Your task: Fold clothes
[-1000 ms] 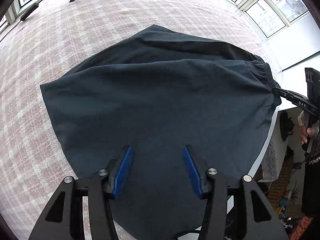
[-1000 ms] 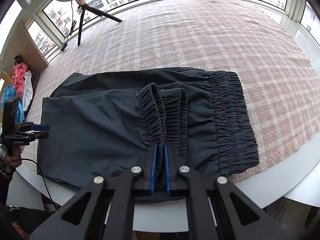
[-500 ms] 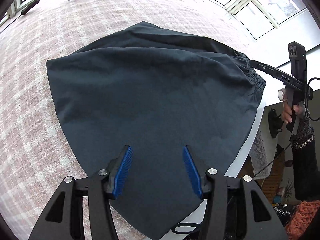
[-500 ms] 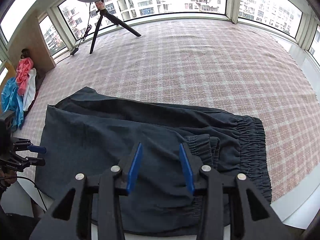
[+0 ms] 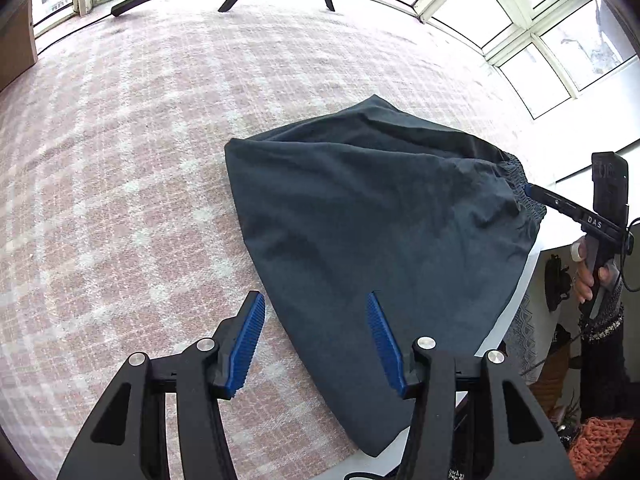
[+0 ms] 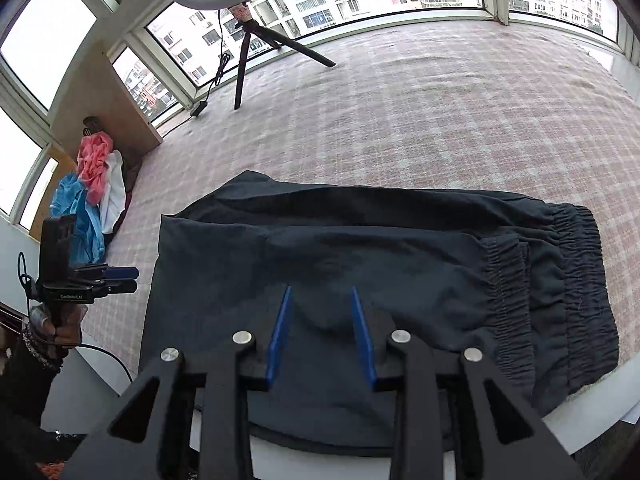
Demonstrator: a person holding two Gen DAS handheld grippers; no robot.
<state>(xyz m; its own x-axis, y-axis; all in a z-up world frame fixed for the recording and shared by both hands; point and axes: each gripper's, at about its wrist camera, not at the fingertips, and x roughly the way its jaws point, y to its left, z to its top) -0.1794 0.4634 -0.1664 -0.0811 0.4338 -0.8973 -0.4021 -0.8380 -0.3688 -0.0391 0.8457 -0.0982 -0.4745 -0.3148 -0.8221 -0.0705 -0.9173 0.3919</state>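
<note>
Dark shorts (image 5: 380, 232) lie folded on the pink checked tablecloth, with the elastic waistband (image 6: 560, 288) at the right in the right wrist view. My left gripper (image 5: 316, 308) is open and empty, over the hem end of the shorts; it also shows in the right wrist view (image 6: 120, 278). My right gripper (image 6: 320, 300) is open and empty just above the near edge of the shorts (image 6: 360, 264). In the left wrist view its tip (image 5: 532, 192) is at the waistband.
The checked tablecloth (image 5: 120, 200) covers the table beyond the shorts. A ring light on a tripod (image 6: 248, 40) stands at the far edge. A pile of pink, blue and white clothes (image 6: 92, 196) lies at the left. The table's near edge (image 6: 592, 412) is close.
My right gripper let go of the waistband, opened and moved left along the shorts. My left gripper pulled back to the left, so the shorts now lie to its right.
</note>
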